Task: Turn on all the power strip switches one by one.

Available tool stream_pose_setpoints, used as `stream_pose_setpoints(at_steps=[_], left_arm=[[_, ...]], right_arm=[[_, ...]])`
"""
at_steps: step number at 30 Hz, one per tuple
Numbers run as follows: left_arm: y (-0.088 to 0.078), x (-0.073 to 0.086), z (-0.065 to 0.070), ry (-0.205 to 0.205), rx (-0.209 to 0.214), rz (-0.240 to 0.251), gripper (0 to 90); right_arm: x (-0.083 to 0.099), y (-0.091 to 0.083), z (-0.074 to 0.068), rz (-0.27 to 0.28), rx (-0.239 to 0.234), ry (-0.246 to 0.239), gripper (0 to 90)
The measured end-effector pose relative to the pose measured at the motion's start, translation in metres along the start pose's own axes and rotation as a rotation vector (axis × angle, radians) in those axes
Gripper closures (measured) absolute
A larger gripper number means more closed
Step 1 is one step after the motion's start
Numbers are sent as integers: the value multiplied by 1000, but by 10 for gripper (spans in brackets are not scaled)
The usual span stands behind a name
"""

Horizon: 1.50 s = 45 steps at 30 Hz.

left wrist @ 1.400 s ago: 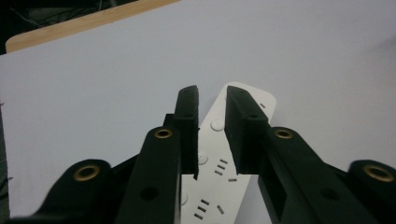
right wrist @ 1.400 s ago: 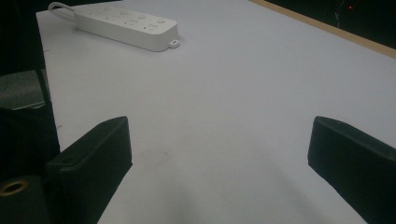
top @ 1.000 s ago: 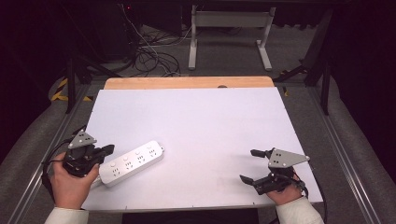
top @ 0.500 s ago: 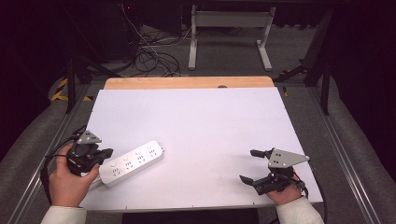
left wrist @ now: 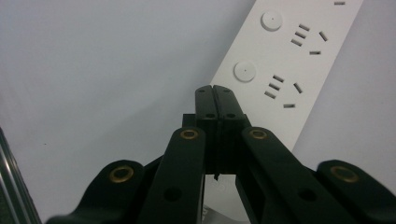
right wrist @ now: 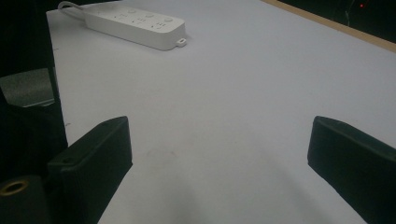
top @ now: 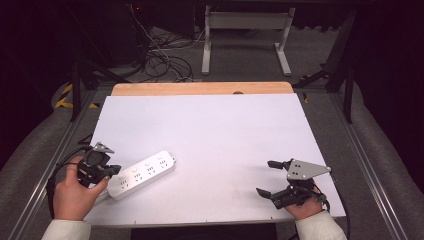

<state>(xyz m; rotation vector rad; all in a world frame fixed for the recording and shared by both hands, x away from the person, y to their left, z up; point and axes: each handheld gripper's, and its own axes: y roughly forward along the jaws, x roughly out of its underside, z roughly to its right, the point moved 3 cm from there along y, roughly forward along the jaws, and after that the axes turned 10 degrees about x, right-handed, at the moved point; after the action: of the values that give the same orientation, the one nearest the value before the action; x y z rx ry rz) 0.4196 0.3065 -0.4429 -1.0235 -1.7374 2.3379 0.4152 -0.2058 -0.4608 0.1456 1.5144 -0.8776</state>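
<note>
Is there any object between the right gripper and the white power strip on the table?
Nothing visible is. Between the right gripper, whose jaws stand wide open, and the power strip lies bare white table surface. The left gripper, jaws shut, is at the strip's far end, beyond it.

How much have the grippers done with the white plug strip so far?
Little looks done: the power strip lies flat near the table's left front edge. In hand: the left gripper, jaws shut, sits at its near end; contact is unclear. Left, probably: the real handling. The right gripper rests open, far away.
</note>
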Motion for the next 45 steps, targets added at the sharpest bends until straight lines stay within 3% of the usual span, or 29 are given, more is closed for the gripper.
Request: stream_pose_setpoints(at_steps=[5,6,8,16,20,33,36,45], left_arm=[[4,1,-1,-21,25,-19,898],[4,1,-2,-13,11,-25,899],[6,2,-2,-17,30,-37,898],[13,1,0,22,11,-66,898],[14,2,-1,21,16,-71,899],[17,4,-1,37,21,-56,899],[18,6,-3,26,38,-44,900],[20,6,-2,21,29,-34,900]], right_arm=[[0,0,0,-1,0,-2,67],[0,0,0,-1,0,-3,67],[0,0,0,-2,1,-4,67],[0,0,0,-1,2,-5,67],[0,0,0,-1,1,-7,66],[0,0,0,0,-3,-5,66],[0,0,-1,0,-5,-7,66],[1,0,-1,-2,-8,-11,66]])
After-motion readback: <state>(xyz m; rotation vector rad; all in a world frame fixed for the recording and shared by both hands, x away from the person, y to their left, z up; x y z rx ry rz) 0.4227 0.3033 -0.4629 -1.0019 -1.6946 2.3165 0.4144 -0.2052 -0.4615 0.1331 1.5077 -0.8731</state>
